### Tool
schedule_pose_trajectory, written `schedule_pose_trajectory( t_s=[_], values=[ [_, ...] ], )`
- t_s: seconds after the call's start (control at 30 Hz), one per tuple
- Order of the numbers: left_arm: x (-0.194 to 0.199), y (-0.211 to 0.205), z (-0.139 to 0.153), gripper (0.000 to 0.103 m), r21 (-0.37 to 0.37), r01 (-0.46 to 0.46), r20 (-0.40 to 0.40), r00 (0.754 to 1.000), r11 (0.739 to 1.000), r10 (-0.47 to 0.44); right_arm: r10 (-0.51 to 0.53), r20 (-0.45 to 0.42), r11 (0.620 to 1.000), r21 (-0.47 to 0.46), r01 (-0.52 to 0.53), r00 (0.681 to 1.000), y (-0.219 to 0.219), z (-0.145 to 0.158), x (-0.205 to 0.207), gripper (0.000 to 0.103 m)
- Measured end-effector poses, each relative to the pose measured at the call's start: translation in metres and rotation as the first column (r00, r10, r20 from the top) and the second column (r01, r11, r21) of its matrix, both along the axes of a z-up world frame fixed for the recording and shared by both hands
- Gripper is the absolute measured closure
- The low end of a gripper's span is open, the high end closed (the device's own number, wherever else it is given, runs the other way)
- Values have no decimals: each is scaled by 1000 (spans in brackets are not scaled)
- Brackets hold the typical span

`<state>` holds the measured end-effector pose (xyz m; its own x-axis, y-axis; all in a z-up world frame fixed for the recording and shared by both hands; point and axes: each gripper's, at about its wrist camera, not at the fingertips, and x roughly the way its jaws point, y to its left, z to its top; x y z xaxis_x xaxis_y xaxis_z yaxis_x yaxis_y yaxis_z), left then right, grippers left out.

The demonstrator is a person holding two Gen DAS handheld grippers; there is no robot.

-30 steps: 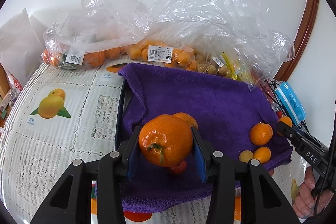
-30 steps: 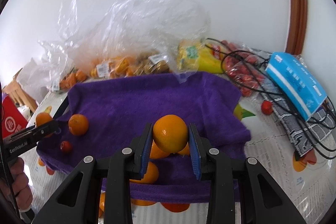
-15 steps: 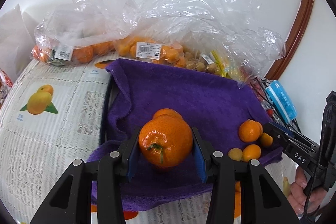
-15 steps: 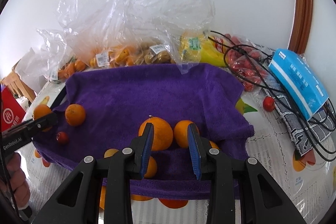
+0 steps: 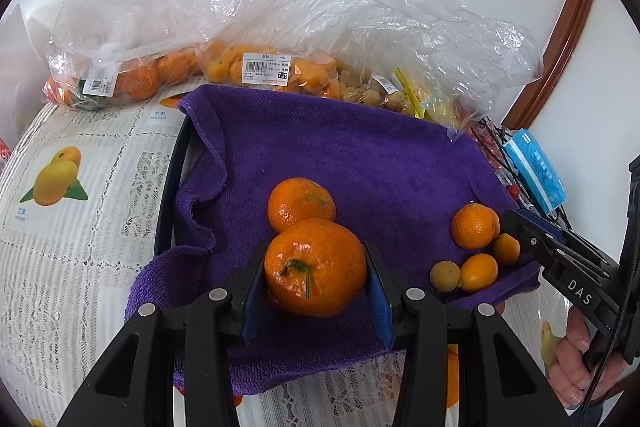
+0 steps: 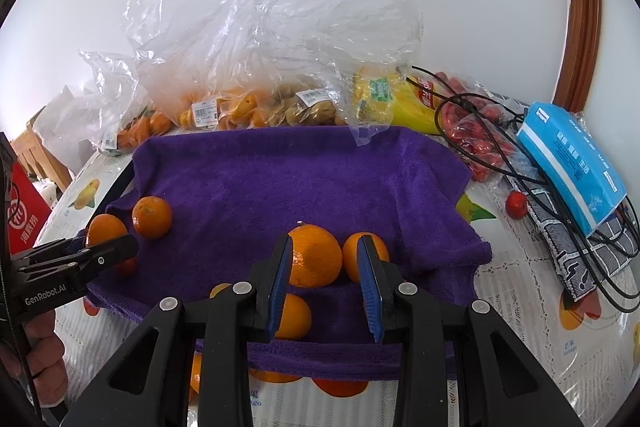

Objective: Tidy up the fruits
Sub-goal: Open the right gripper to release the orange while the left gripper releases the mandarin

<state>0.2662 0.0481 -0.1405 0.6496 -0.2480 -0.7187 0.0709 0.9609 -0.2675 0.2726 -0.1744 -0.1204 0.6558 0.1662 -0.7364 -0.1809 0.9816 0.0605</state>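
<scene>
My left gripper (image 5: 316, 251) is shut on a large mandarin (image 5: 316, 279) with a green stem, held low over the front of the purple towel (image 5: 360, 155). A second mandarin (image 5: 301, 203) lies just behind it. At the towel's right end sit a small mandarin (image 5: 475, 226), two kumquats (image 5: 479, 271) and a yellowish fruit (image 5: 445, 275), beside the right gripper's tip (image 5: 516, 223). In the right wrist view my right gripper (image 6: 324, 241) stands narrowly open and grips nothing. An orange (image 6: 316, 267) lies on the towel behind its left pad, and another (image 6: 348, 259) behind its right pad.
Clear plastic bags of fruit (image 5: 264, 67) line the wall behind the towel. A blue tissue pack (image 6: 572, 163), black cables (image 6: 500, 147), a bag of red fruit (image 6: 480, 131) and a loose cherry tomato (image 6: 516, 203) lie to the right. A dark tray rim (image 5: 176, 163) shows under the towel's left edge.
A second ago the right gripper held a small orange fruit above the towel; now that fruit rests on the towel and the pads are bare. The left gripper keeps its mandarin and has barely shifted.
</scene>
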Motion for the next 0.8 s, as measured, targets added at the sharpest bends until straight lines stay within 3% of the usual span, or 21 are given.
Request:
schedule_pose_trajectory(
  t_s=[0.23, 0.47, 0.8],
  values=[
    [-5, 3, 9, 53, -25, 8, 12, 1000, 1000, -8, -7, 0, 1000, 30, 7, 1000, -2, 3, -2, 68],
    [-9, 2, 17, 48, -18, 3, 28, 1000, 1000, -2, -5, 30, 999, 40, 4, 1000, 6, 12, -13, 52],
    [-14, 19, 28, 47, -22, -65, 51, 996, 998, 67, 1, -5, 1000, 24, -1, 1000, 15, 10, -48, 51]
  ],
)
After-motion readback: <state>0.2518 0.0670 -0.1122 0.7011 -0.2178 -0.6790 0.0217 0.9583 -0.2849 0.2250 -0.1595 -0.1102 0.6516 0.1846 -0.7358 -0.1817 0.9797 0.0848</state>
